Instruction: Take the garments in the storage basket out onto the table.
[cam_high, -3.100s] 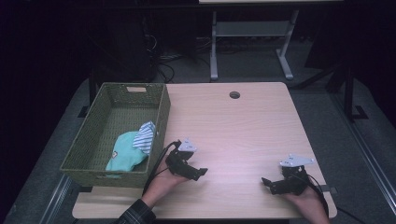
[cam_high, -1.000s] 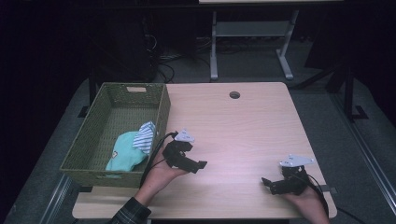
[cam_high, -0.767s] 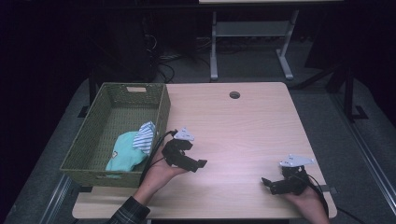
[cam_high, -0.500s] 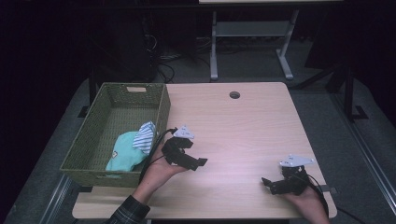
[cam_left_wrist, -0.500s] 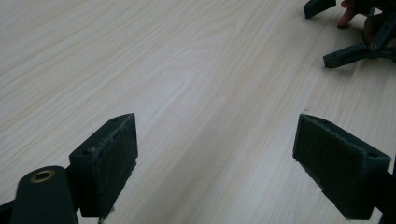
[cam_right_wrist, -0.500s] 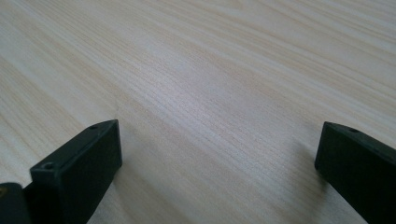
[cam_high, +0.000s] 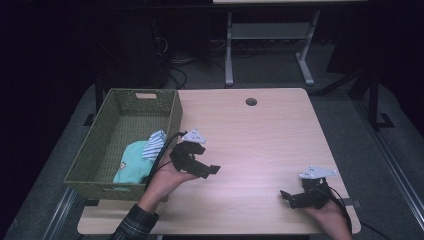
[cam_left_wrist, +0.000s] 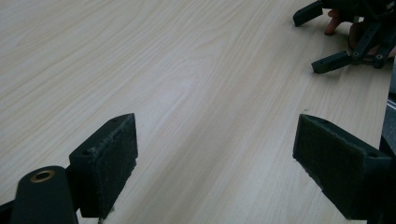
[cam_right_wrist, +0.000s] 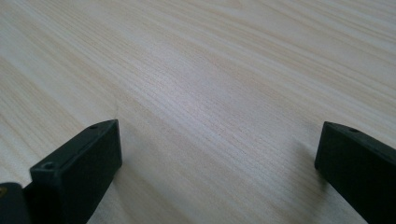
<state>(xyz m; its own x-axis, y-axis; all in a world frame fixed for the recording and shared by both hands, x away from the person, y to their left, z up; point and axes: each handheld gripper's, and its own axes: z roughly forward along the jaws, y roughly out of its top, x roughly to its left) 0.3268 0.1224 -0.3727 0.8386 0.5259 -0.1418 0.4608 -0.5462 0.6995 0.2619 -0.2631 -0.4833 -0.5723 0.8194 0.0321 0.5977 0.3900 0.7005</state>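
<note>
— Where do we stand?
— On the worktop the basket holds the clothes. Our left hand-held gripper, just beside the basket, gapes empty.
— And the right hand-held gripper?
— Released too, well away from the basket. We judge the putting-away done; next, reaching back in would call for turning left.

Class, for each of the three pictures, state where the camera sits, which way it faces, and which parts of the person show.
High view: above the person's side, facing forward and down on the pale wooden table and green woven basket; both forearms show.
Left gripper view: rides the left gripper, facing across the table; own jaws apart.
Right gripper view: rides the right gripper, facing bare wood.
Shared: high and left gripper views both show the right gripper.
</note>
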